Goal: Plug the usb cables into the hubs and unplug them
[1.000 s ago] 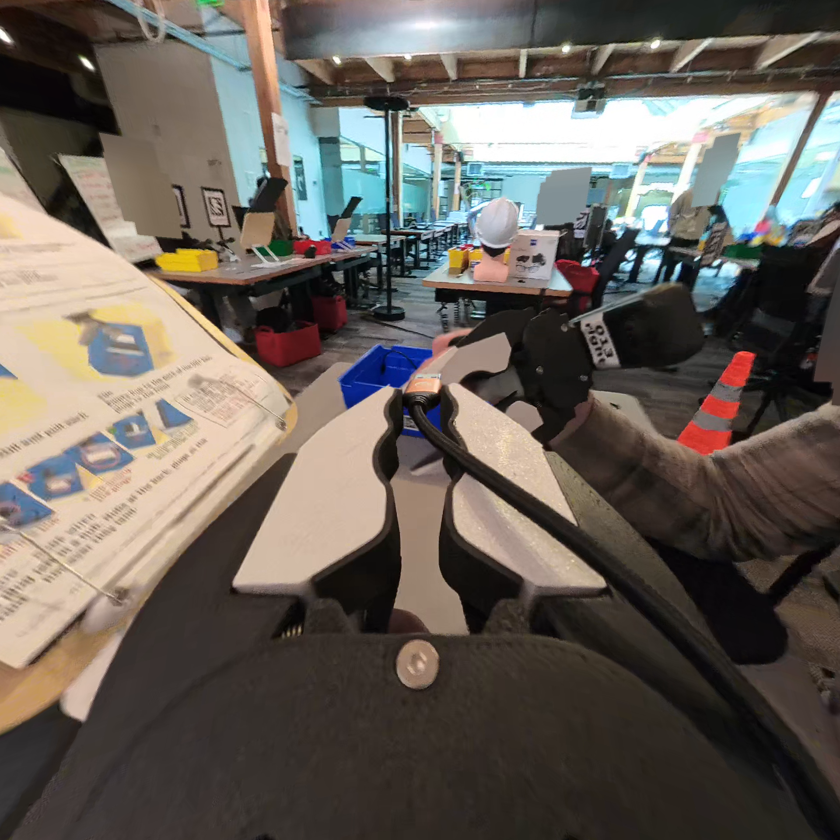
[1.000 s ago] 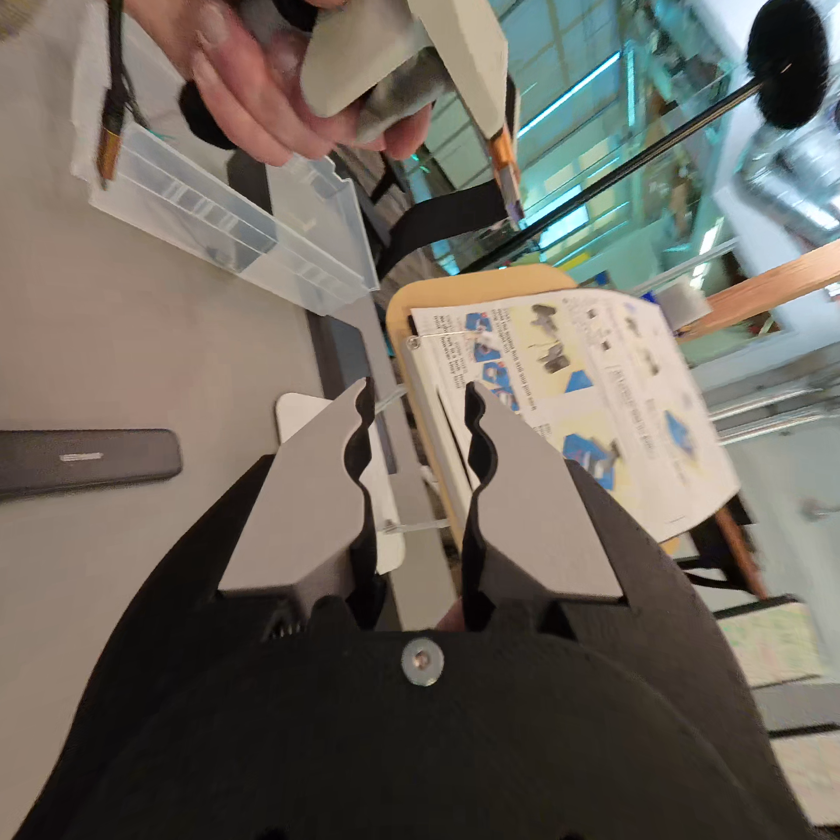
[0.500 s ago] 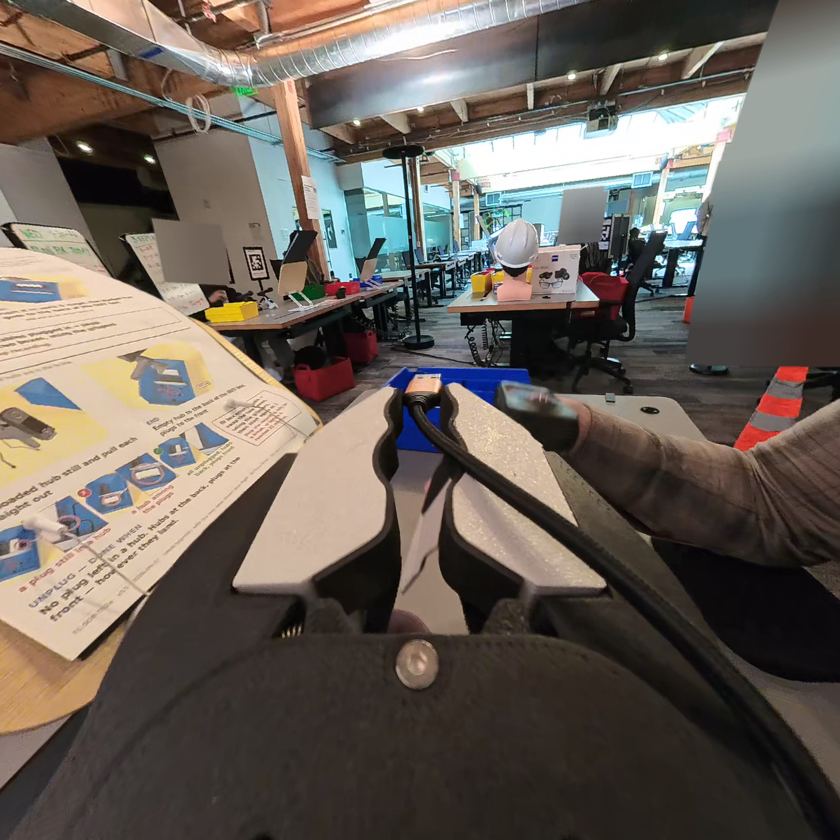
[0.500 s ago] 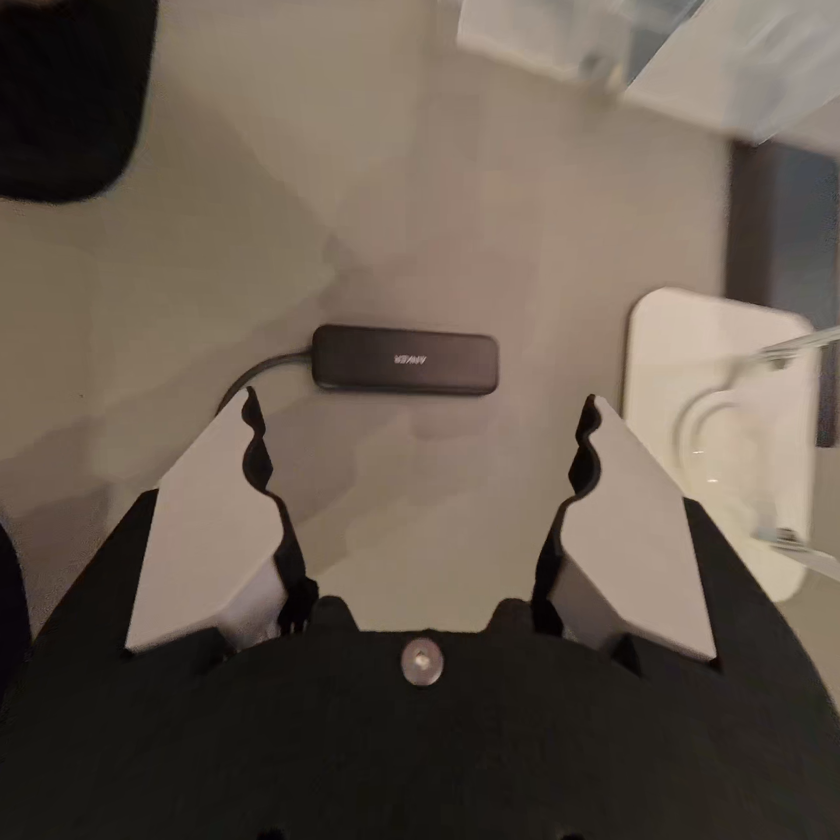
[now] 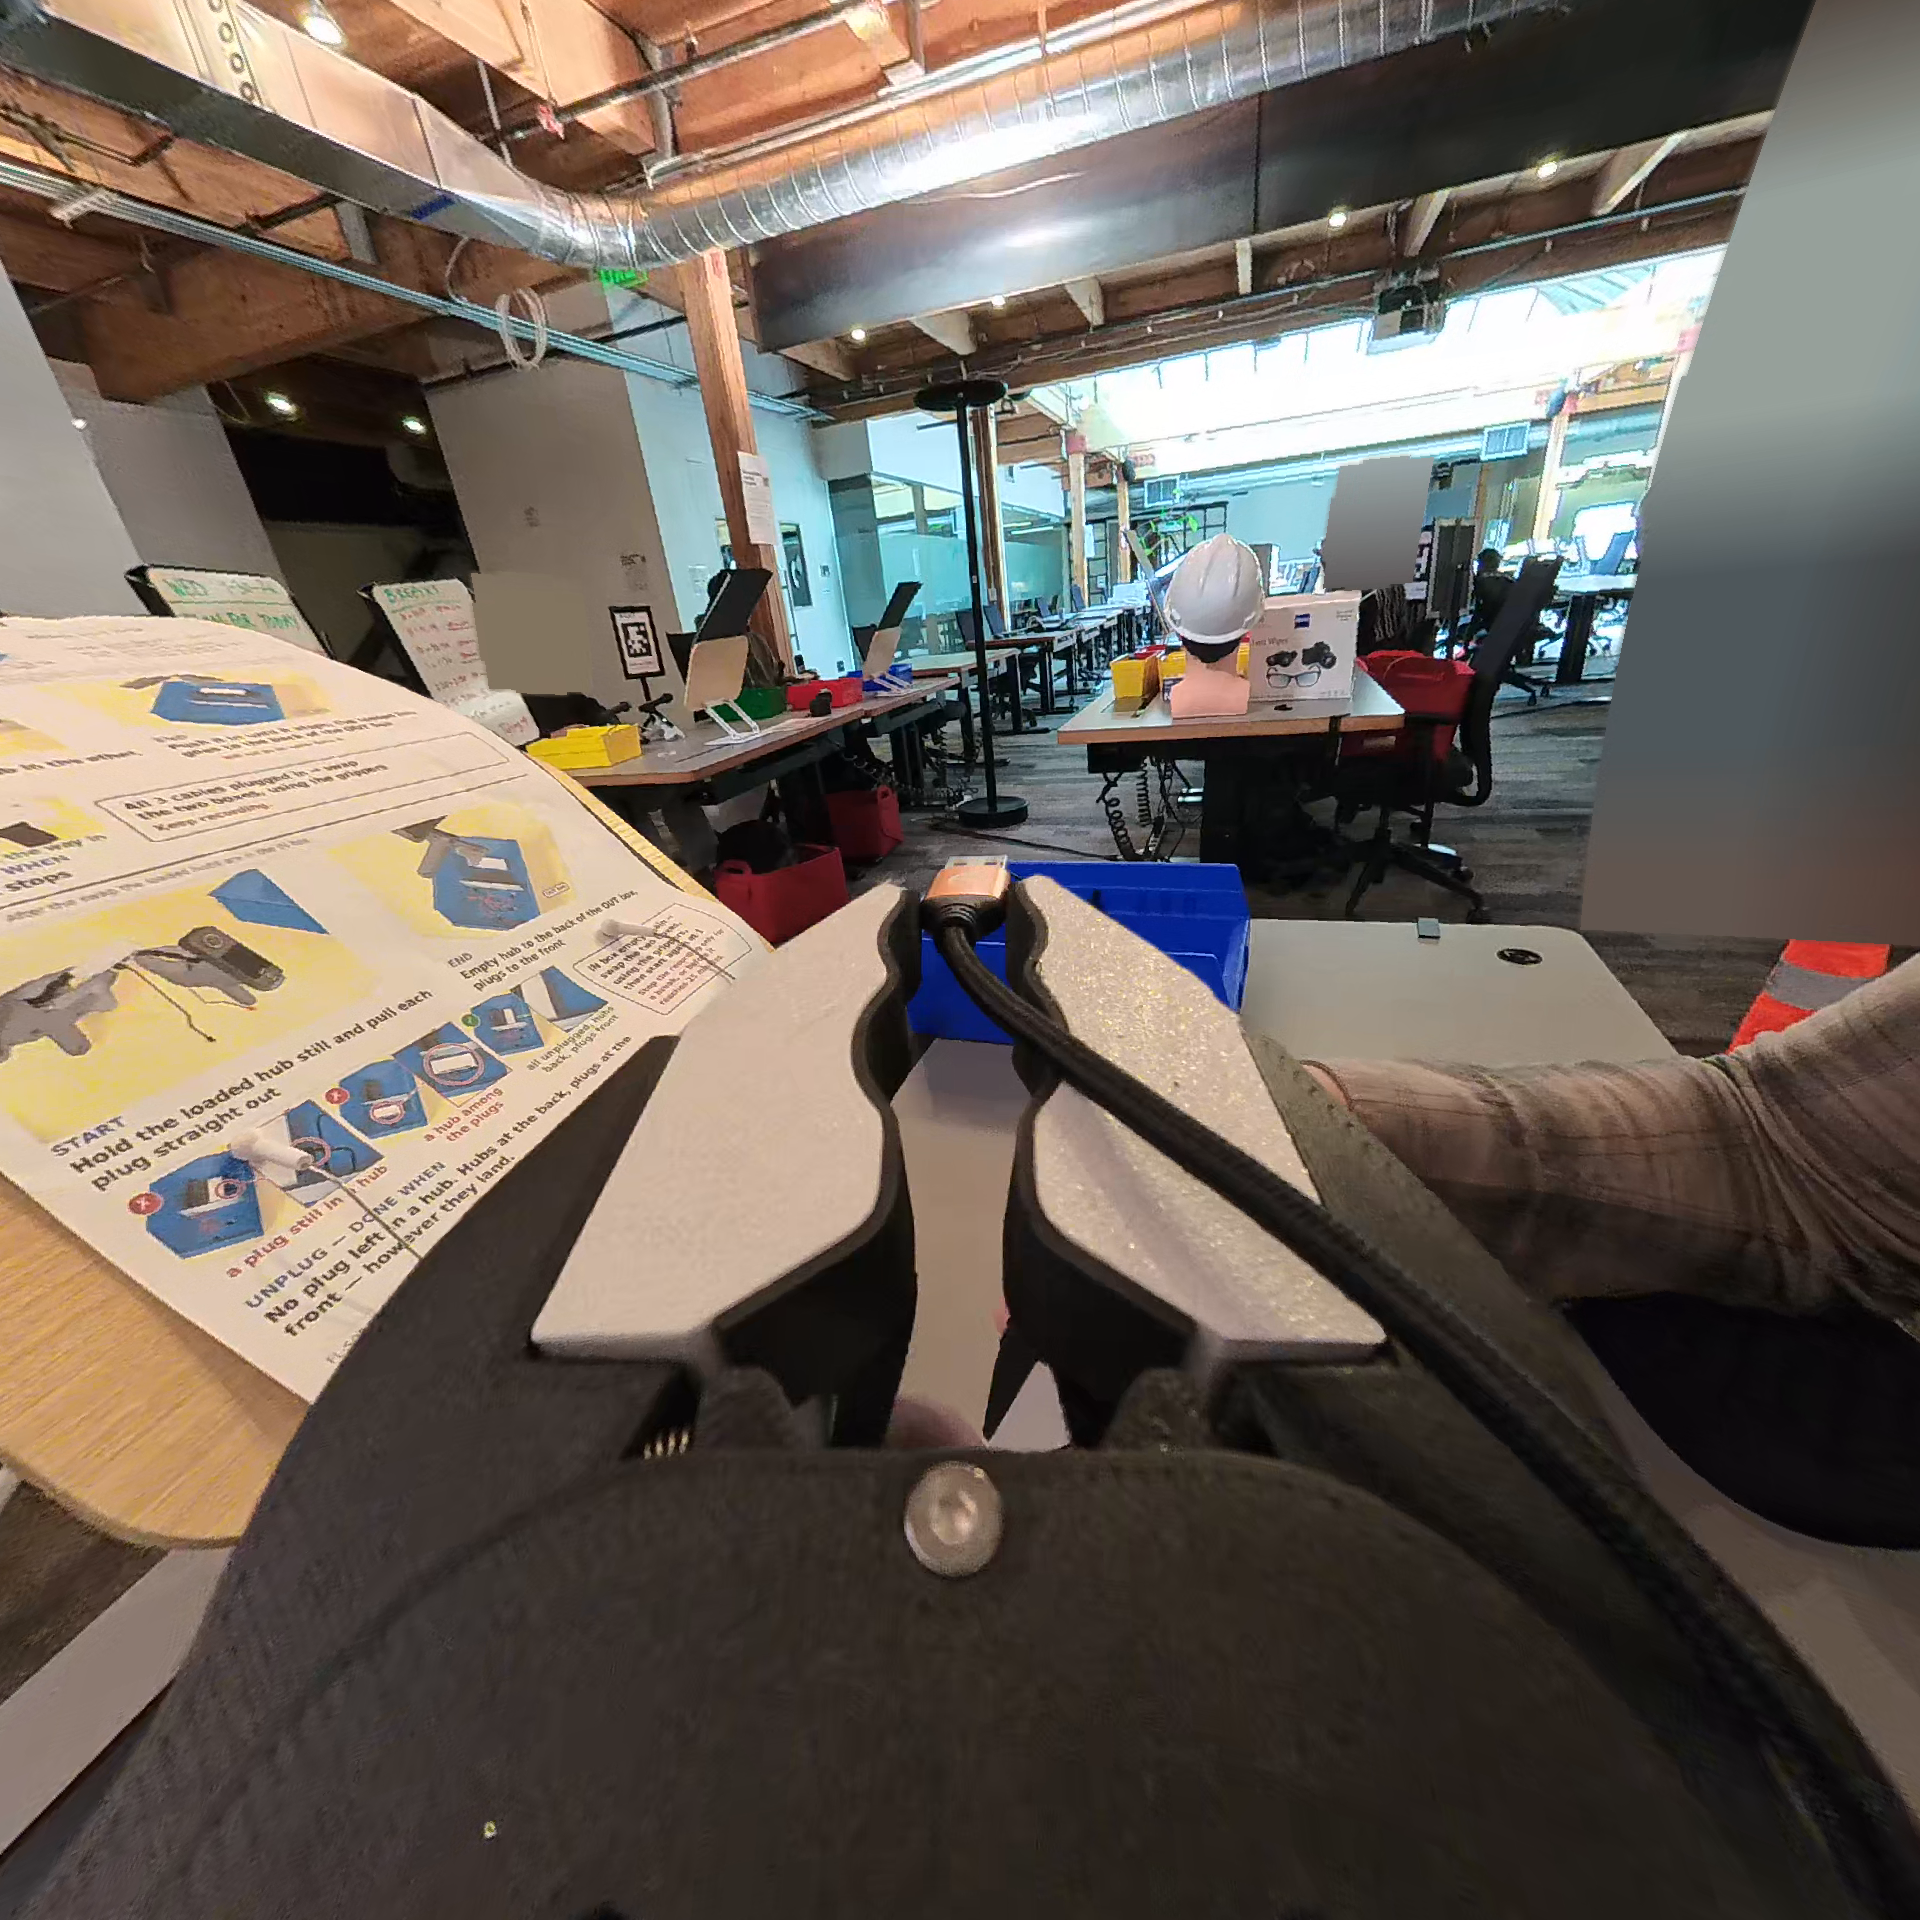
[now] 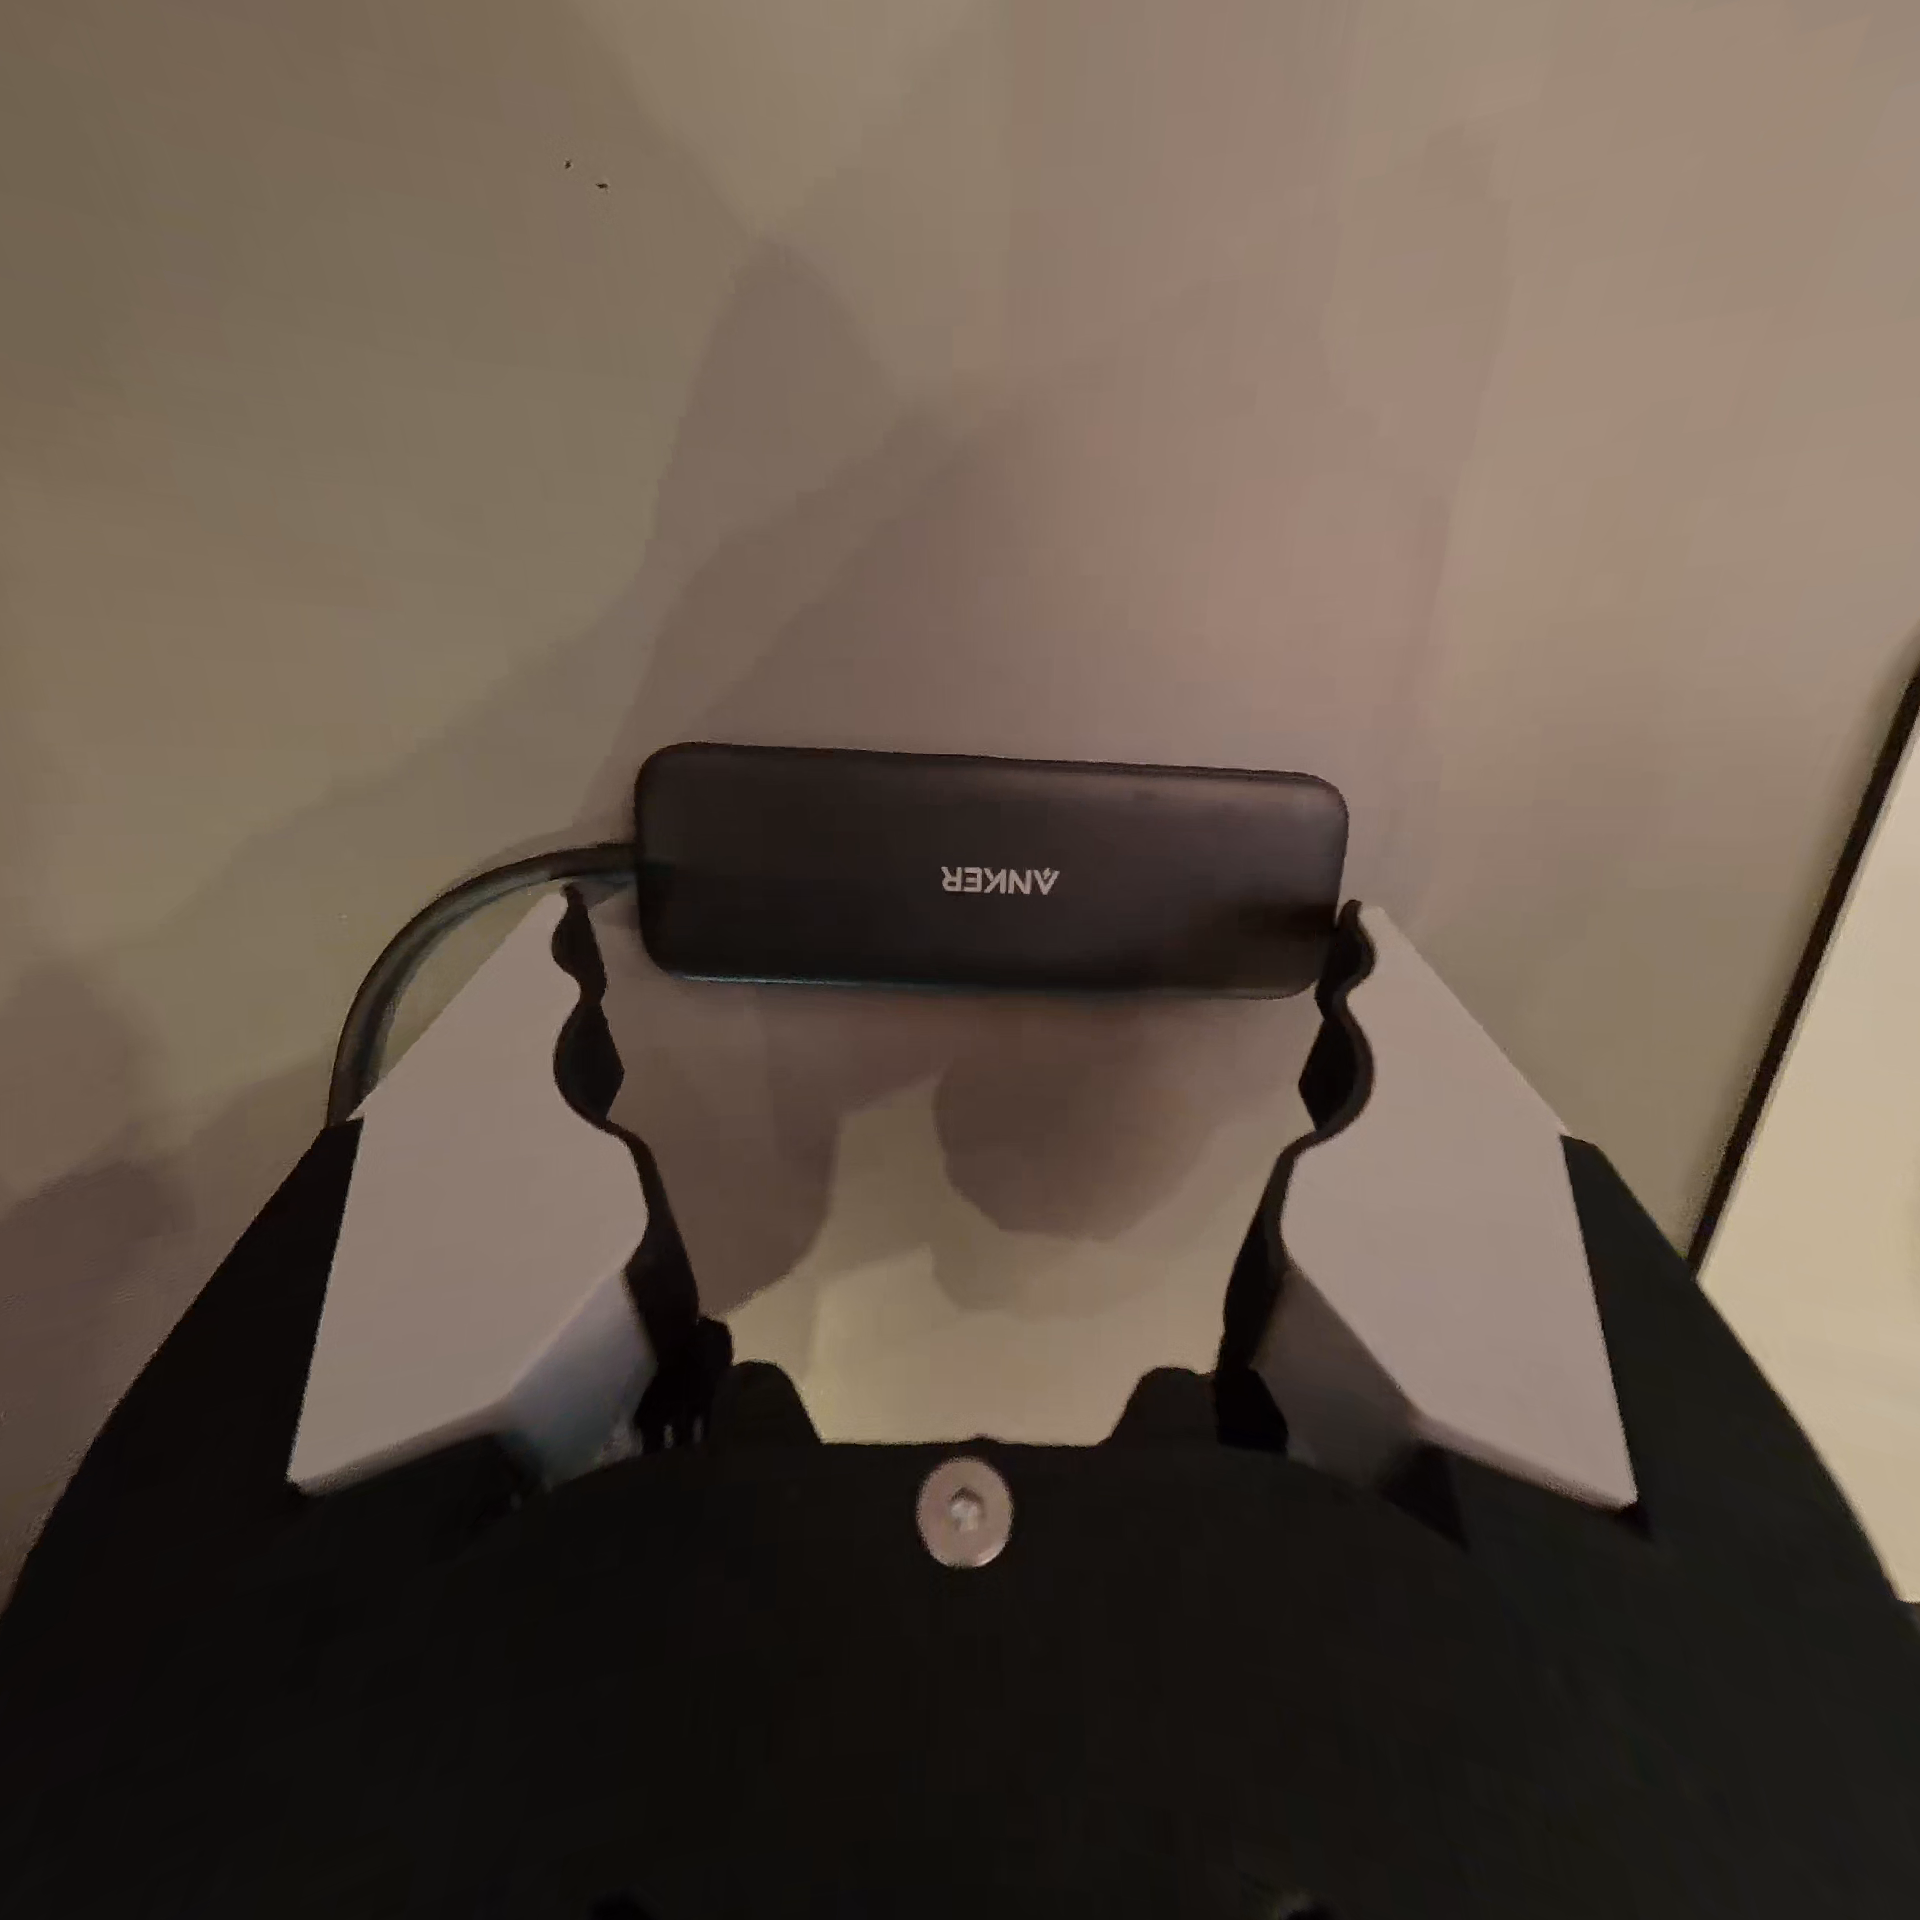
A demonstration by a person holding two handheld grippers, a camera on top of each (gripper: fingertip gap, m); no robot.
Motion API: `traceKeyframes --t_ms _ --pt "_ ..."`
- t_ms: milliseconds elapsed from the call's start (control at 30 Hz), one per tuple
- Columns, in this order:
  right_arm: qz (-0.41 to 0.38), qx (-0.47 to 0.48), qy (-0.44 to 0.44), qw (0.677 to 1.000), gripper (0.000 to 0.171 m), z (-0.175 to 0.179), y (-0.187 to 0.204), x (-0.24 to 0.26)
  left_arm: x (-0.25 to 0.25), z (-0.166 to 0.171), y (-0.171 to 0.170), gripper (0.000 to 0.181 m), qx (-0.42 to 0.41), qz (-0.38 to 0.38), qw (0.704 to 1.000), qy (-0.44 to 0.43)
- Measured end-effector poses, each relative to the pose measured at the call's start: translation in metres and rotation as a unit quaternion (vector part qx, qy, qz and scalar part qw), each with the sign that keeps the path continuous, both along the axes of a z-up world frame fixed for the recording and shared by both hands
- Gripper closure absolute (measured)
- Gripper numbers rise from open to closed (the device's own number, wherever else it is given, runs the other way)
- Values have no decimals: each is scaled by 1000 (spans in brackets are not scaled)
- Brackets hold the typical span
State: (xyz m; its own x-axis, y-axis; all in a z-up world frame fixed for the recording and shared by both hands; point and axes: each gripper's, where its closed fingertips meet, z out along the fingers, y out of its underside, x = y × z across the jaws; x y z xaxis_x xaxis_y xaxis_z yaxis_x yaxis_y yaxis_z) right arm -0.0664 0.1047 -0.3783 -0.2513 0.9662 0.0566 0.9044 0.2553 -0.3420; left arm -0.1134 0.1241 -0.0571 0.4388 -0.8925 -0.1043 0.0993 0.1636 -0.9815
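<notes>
1. We see the left gripper with its jaws closed on a USB cable – the orange plug sticks out past the tips, raised above the bench.
2. The right gripper has its jaws spread wide, one at each end of the black hub.
3. The hub lies flat on the bench, its own cable curving off to the left.

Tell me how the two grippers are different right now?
The left gripper is shut on an orange plug; the right gripper is open, holding nothing. The left one is raised and points out across the room; the right one points down at the table, its fingertips at either end of the dark hub. Both have grey fingers.
</notes>
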Motion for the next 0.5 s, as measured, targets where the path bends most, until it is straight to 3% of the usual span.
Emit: traceKeyframes --t_ms 200,500 --pt "-10 2 -5 1000 47 2 7 3 1 0 -1 166 0 0 1000 4" --pt "-13 -10 -61 998 43 -3 6 -1 -5 2 -2 166 1 4 1000 1"
